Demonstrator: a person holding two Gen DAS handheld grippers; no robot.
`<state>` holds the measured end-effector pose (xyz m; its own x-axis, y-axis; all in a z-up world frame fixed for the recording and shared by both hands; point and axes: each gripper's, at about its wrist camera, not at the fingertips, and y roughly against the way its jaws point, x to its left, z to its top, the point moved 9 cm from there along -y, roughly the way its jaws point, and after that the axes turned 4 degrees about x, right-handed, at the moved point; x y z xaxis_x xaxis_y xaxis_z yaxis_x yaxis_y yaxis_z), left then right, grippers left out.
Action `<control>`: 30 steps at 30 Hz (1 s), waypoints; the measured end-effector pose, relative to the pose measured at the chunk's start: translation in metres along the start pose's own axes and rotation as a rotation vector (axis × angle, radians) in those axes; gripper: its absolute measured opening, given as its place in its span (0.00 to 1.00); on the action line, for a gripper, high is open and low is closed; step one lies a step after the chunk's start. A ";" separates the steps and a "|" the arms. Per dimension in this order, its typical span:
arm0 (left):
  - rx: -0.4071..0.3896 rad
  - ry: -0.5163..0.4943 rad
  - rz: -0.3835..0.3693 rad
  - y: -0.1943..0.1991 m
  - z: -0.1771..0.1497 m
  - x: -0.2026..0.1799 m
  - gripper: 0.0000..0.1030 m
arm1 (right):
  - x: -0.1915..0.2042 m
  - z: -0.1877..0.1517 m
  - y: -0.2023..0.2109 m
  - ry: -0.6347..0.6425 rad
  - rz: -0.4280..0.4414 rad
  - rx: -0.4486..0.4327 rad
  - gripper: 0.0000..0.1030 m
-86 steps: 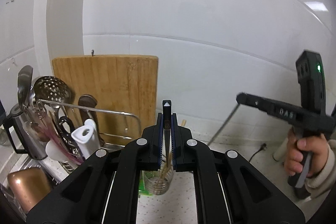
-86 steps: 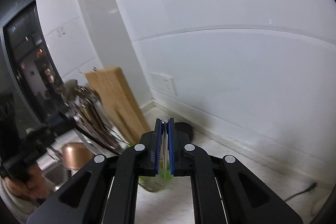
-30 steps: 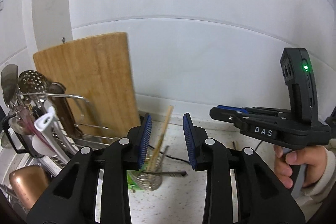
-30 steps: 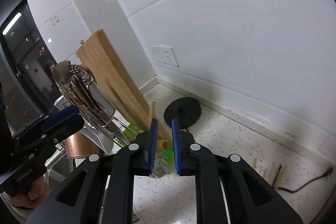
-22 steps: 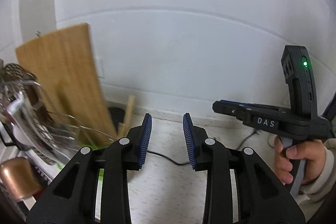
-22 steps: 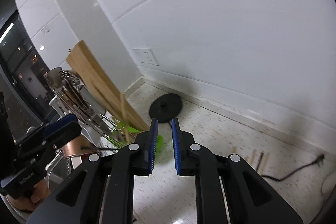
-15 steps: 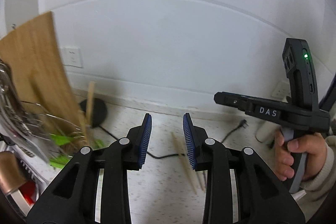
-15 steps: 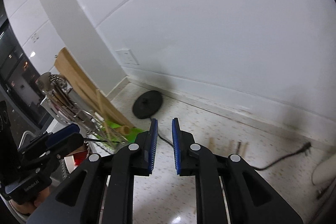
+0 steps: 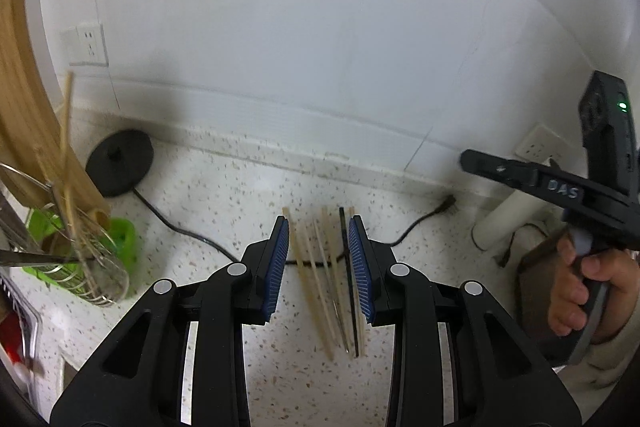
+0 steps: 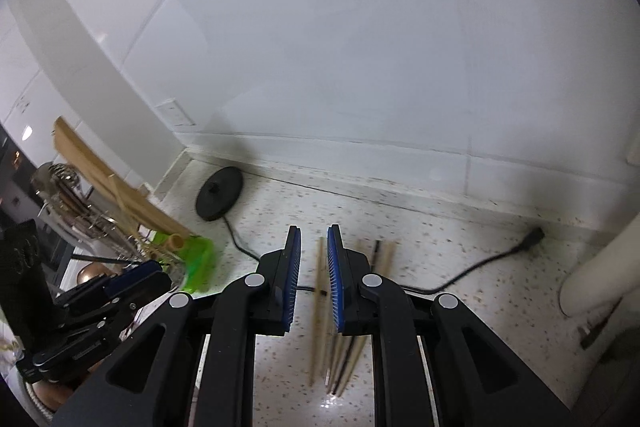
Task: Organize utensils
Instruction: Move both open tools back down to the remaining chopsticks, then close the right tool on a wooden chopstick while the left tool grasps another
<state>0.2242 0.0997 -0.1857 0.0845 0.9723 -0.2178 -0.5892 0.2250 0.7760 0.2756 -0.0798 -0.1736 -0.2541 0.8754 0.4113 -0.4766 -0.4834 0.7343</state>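
The chopsticks (image 9: 328, 279) lie bunched on the counter just under both grippers. The left gripper (image 9: 318, 263) is spread, the right gripper (image 10: 313, 279) narrowly parted, both empty. A cable (image 9: 188, 233) crosses beneath the sticks; a pinch might snag it or scatter them.

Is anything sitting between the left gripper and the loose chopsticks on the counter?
Nothing visible blocks them. The left gripper hangs open and empty right above the chopsticks. A black cable runs across the counter under the bundle; a grab there might snag it.
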 end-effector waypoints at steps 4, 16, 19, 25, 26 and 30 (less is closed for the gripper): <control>0.046 0.017 -0.001 -0.022 -0.001 0.003 0.29 | -0.019 -0.002 -0.012 -0.046 -0.013 0.033 0.11; 0.171 0.060 -0.004 -0.090 0.004 0.018 0.33 | -0.063 -0.014 -0.071 -0.169 -0.004 0.179 0.21; 0.198 0.063 0.003 -0.109 0.005 0.021 0.33 | -0.074 -0.017 -0.091 -0.194 -0.005 0.220 0.21; 0.257 0.078 0.019 -0.153 0.006 0.035 0.33 | -0.085 -0.024 -0.130 -0.219 -0.003 0.292 0.21; 0.266 0.081 0.019 -0.159 0.005 0.036 0.33 | -0.087 -0.026 -0.138 -0.220 -0.007 0.308 0.21; 0.298 0.095 0.009 -0.184 0.003 0.043 0.33 | -0.090 -0.033 -0.164 -0.232 -0.011 0.360 0.21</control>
<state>0.3392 0.1007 -0.3363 -0.0035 0.9672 -0.2540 -0.3269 0.2390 0.9143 0.3486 -0.0796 -0.3488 -0.0349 0.8750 0.4828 -0.1438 -0.4825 0.8640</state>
